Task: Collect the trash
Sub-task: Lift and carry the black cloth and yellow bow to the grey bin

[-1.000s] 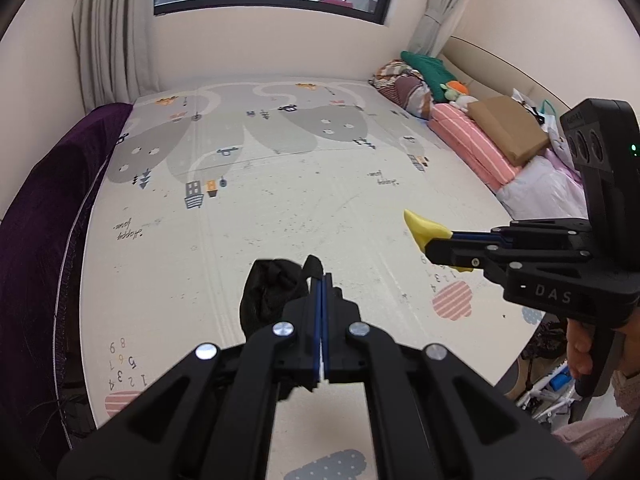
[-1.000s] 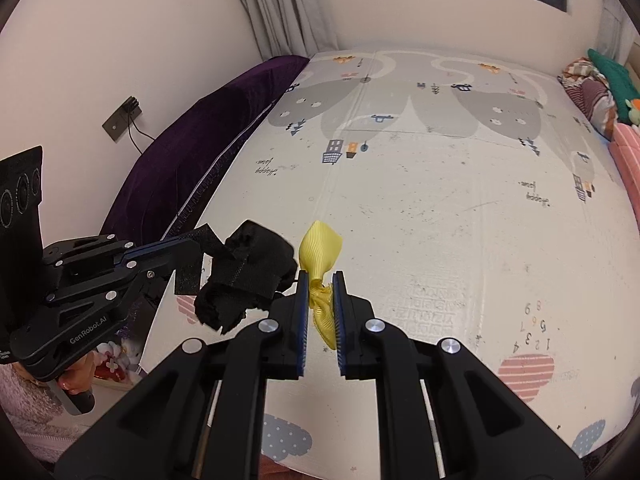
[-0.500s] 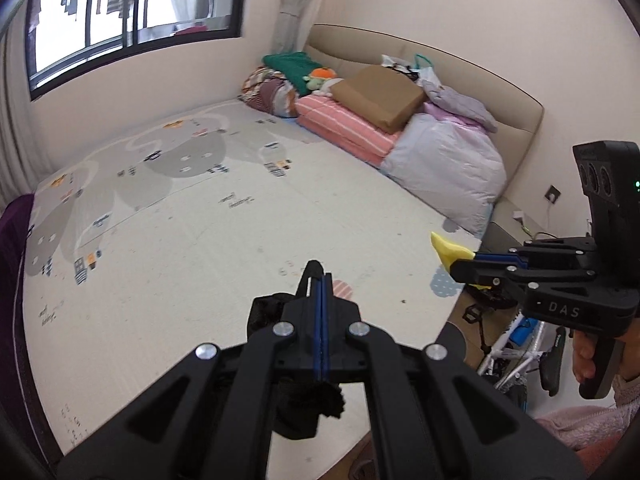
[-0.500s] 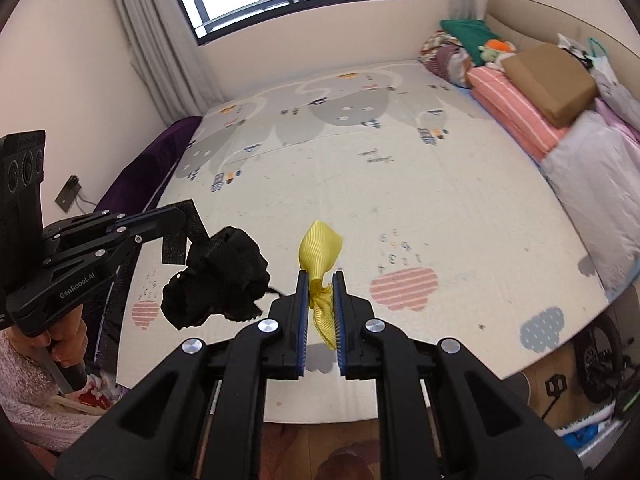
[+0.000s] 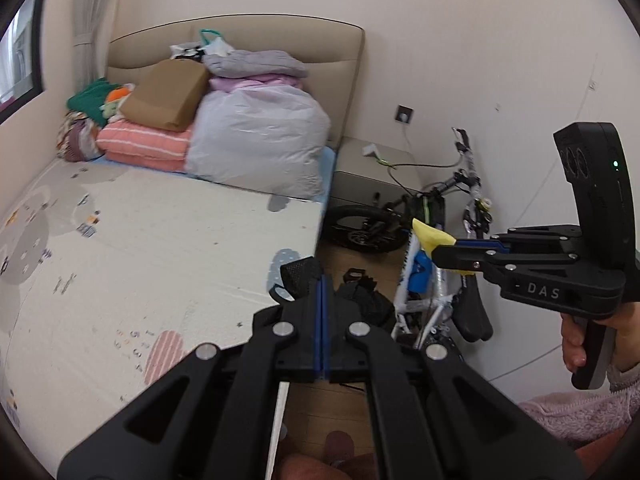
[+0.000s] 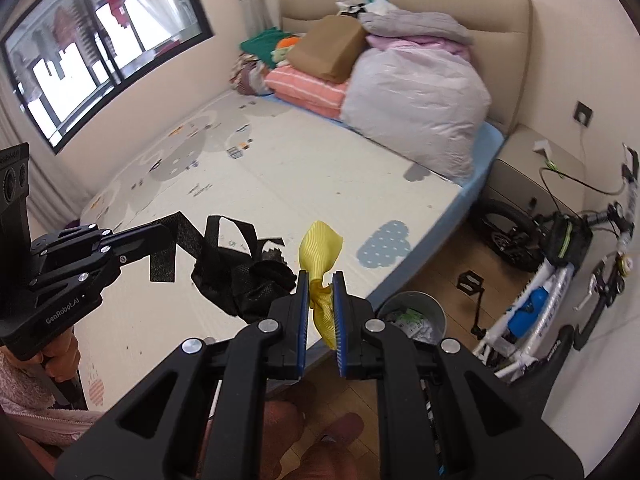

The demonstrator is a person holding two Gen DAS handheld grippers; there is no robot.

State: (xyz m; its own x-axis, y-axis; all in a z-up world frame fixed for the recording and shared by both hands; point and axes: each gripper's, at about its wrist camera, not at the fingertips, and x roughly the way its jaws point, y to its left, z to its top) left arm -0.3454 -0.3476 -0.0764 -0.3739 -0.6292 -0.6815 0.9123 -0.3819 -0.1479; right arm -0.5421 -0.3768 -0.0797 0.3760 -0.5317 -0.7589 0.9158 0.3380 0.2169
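The bed (image 6: 280,168), with its printed mat, fills the left and middle of the right wrist view, and the wood floor (image 6: 436,264) runs along its near edge at the lower right. On that floor, close against the bed's corner, stands a small grey bin (image 6: 416,304), already holding some pale scraps; it sits at about 4 o'clock from the right gripper (image 6: 320,280) and looks nearly below it. A small bike (image 6: 560,272) leans further off at 3 o'clock, well apart from the bin. The left gripper (image 6: 172,232) reaches in from 9 o'clock, jaws pressed together on a strip of a black fabric wad (image 6: 248,276), which hangs in a crumpled lump just beside the right gripper's left finger. The right gripper's jaws are clamped, a narrow gap apart, on a yellow ribbon (image 6: 322,256); its long axis runs roughly 12 to 6 o'clock, a loop standing above the fingertips and a tail hanging between them. In the left wrist view the left gripper (image 5: 322,280) shows the black wad on both sides of its closed tips, and the bin is hidden, probably behind its own body. My judgement is that the right hand is the nearer to the bin: the ribbon needs only a short carry toward 4 o'clock, while the wad must travel further right across the bed's edge.
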